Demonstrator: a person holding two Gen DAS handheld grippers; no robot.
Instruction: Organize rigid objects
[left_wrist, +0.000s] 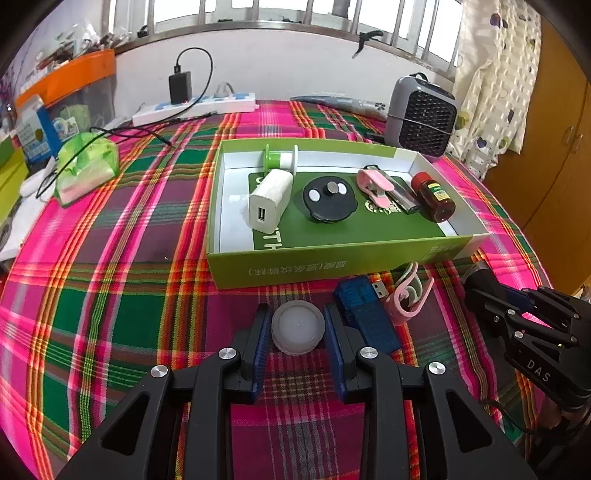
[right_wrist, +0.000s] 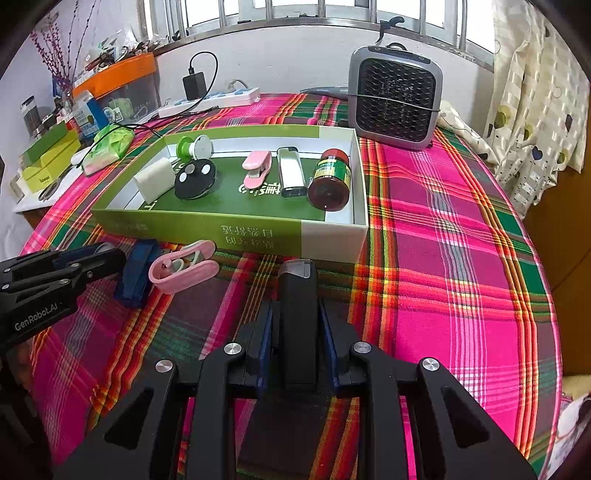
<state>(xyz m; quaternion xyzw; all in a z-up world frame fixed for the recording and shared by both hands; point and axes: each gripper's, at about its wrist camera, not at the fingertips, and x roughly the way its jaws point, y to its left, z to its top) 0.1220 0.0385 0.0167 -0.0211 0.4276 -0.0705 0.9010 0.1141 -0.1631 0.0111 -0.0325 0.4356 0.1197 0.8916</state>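
Home room, likely bedroom or living corner. Desk wore bright plaid cloth (right_wrist: 443, 229); barred window (left_wrist: 280, 14) ran behind; patterned curtain (right_wrist: 535, 103) hung beside wooden wardrobe (left_wrist: 554, 140). Small heater (right_wrist: 395, 96), power strip (left_wrist: 195, 107), tissue pack (left_wrist: 88, 166), cluttered shelf stood around.

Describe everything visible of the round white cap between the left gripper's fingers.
The round white cap is a low translucent disc, apparently plastic, with a ribbed rim and a smooth domed top. It sits flat on the plaid tablecloth, just in front of the green box, with a blue USB stick to its right. The left gripper brackets it, blue pads against its sides.
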